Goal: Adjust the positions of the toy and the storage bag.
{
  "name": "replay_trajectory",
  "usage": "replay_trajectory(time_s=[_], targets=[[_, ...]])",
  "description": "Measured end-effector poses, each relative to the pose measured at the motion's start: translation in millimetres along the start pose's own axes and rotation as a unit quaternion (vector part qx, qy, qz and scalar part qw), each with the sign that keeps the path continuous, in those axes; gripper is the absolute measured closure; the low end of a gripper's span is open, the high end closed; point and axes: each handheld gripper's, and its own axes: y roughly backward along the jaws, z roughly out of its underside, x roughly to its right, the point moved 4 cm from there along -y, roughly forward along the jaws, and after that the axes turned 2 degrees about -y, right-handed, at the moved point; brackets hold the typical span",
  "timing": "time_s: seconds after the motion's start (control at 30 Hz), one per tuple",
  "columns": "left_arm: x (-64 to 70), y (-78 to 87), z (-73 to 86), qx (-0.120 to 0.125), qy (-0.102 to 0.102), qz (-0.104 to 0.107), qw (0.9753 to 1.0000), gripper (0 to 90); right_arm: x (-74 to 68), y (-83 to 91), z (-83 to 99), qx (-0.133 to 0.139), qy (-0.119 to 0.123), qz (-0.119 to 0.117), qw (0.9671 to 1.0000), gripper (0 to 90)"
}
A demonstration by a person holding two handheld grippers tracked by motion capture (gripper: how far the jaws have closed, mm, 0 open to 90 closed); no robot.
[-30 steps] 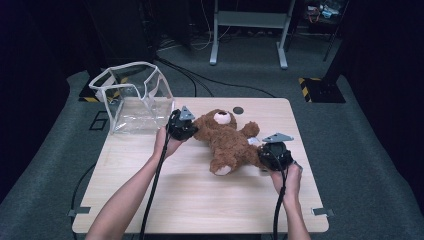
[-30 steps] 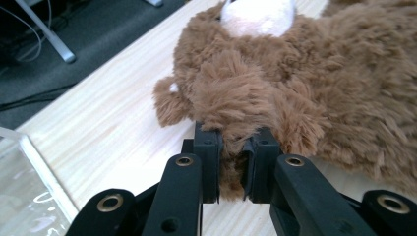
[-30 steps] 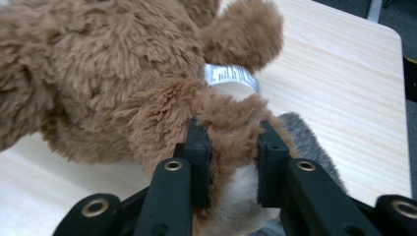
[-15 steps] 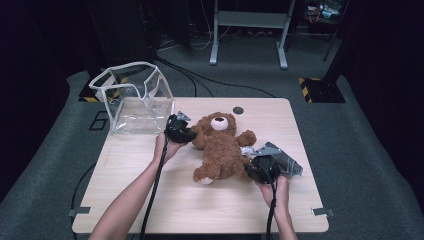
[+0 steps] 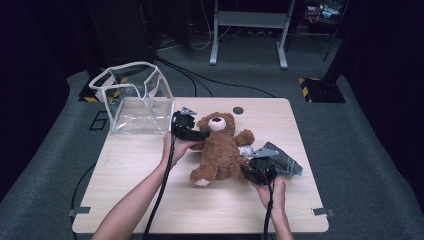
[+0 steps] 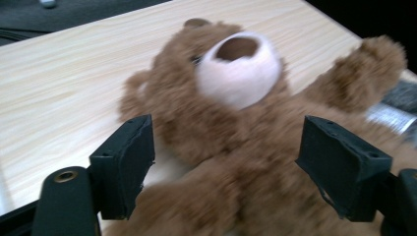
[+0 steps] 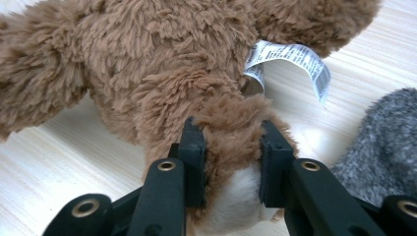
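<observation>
From my station I saw a clear bag (image 5: 134, 100) standing open on the worktop's (image 5: 150, 200) far left corner, its floppy rim sagging inward. A small dark disc (image 5: 238, 110) was set in the worktop near the far edge. A grey fuzzy cloth (image 5: 289, 163) lay toward the right edge; in the right gripper view it showed at the right as a grey pile (image 7: 383, 142) on the pale wood. Grey carpet (image 5: 360, 150) surrounded the worktop, with black cables (image 5: 200, 75) trailing across it. A grey metal stand (image 5: 248, 30) stood behind, and a yellow-and-black striped block (image 5: 320, 90) sat at far right.
</observation>
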Motion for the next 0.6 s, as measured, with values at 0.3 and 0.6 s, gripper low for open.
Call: replay_trajectory(time_s=[0.3,0.6], targets=[[0.1,-25.7,6.8,0.019,0.075,0.019,0.9968,15.0,-9.6,-5.6,3.0,-0.014,0.017,-0.01,0.9997,69.5],[13.3,-46.3,6.5,0.021,0.08,0.015,0.9965,11.0,-16.6,-8.5,1.8,-0.017,0.029,-0.008,0.9994,69.4]])
